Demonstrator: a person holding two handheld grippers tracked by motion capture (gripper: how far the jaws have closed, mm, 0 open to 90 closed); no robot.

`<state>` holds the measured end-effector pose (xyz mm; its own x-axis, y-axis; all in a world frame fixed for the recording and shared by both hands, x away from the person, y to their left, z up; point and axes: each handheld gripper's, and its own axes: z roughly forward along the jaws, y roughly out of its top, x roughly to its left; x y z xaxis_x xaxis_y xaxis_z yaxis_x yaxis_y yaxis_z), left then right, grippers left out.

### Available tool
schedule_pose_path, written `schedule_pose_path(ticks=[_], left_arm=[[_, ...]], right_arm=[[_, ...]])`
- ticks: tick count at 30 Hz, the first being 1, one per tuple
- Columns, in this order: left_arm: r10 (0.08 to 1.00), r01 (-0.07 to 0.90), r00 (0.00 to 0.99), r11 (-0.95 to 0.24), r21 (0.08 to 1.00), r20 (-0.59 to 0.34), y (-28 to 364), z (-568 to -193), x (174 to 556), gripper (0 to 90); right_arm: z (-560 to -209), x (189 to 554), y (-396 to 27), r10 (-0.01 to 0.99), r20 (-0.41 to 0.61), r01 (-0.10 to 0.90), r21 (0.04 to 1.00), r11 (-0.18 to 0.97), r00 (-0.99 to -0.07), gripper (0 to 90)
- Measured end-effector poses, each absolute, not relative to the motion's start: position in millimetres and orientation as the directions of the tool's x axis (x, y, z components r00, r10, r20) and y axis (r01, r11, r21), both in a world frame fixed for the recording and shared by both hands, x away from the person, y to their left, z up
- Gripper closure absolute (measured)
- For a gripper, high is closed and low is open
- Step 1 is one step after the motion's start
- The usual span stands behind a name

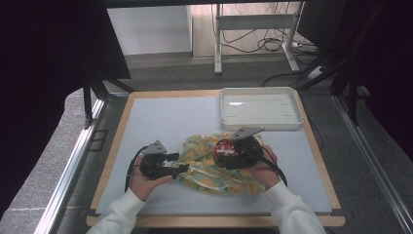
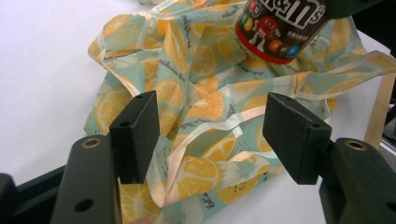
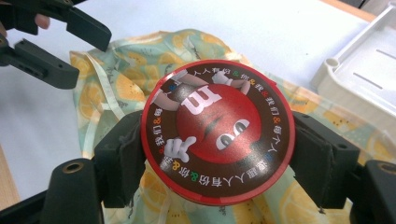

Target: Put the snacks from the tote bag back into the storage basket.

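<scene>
Even overhead light, dark room edges, soft focus, faint shadows

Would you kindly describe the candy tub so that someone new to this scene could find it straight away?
Start at the pale table mat and find the crumpled lemon-print cloth bag near its front edge. Just above the bag, the right tongs grip a round candy tub by its sides. Its red-rimmed lid with a red cartoon face sets it apart from the yellow-and-green cloth and the white tray beyond.

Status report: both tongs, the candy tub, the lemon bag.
Right tongs clamped on candy tub, above lemon-print bag. Left tongs open at bag's edge, holding nothing. White tray beyond, no obstruction.
</scene>
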<state>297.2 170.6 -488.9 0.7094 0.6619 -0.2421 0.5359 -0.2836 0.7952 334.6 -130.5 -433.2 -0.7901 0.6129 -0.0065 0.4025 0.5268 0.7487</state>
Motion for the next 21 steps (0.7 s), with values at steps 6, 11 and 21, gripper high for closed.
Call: schedule_pose_path(ticks=[6,11,21], left_arm=[[0.670,0.538,0.704,-0.284,0.794,-0.237,175,-490,295,36.4],[0.675,0.537,0.699,-0.280,0.796,-0.234,178,-490,293,36.4],[0.673,0.539,0.701,-0.283,0.794,-0.236,179,-493,294,36.4]], right_arm=[[-427,338,-131,0.602,-0.007,0.389,0.757,0.525,-0.799,25.5],[-422,341,-132,0.596,-0.010,0.378,0.764,0.523,-0.803,25.5],[-411,346,-135,0.595,-0.013,0.364,0.780,0.508,-0.804,25.5]])
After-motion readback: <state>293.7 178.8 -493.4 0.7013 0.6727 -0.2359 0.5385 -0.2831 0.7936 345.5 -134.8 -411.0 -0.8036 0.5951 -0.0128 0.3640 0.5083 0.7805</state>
